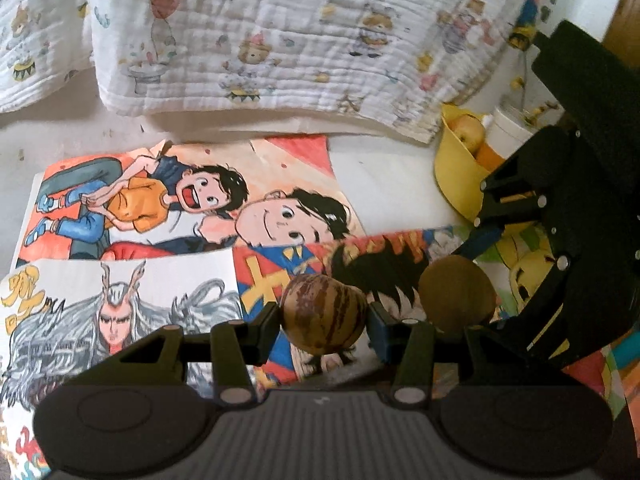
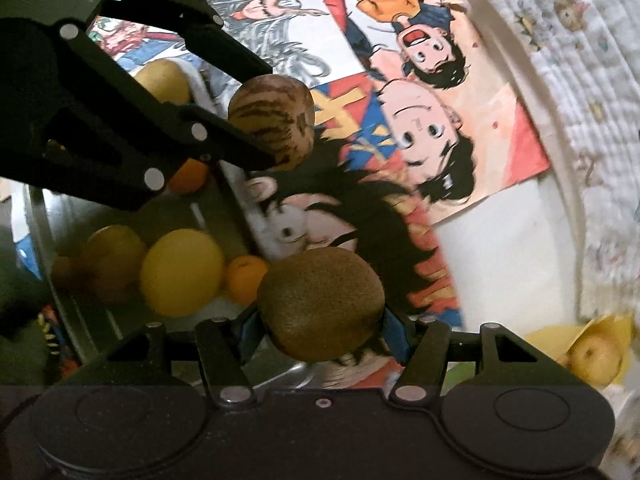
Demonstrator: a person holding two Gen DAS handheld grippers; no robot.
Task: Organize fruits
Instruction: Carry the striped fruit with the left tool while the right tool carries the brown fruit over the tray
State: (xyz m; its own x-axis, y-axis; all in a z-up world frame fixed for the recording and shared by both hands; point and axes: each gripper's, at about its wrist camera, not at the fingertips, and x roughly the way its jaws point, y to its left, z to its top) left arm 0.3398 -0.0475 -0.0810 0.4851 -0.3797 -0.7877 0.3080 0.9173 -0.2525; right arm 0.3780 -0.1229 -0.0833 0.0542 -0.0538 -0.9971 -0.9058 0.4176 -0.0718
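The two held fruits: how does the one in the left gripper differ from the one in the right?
The striped fruit in the left gripper is smooth, tan with dark brown streaks; the kiwi in the right gripper is fuzzy, plain brown. The striped fruit looks rounder, the kiwi more oval. In the right wrist view the striped fruit shows a stem scar; the kiwi shows none. Both are clamped between jaws above the drawings.

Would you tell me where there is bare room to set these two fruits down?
Bare tabletop lies between the drawings, the quilt and the yellow bowl. The metal tray is crowded with fruit.
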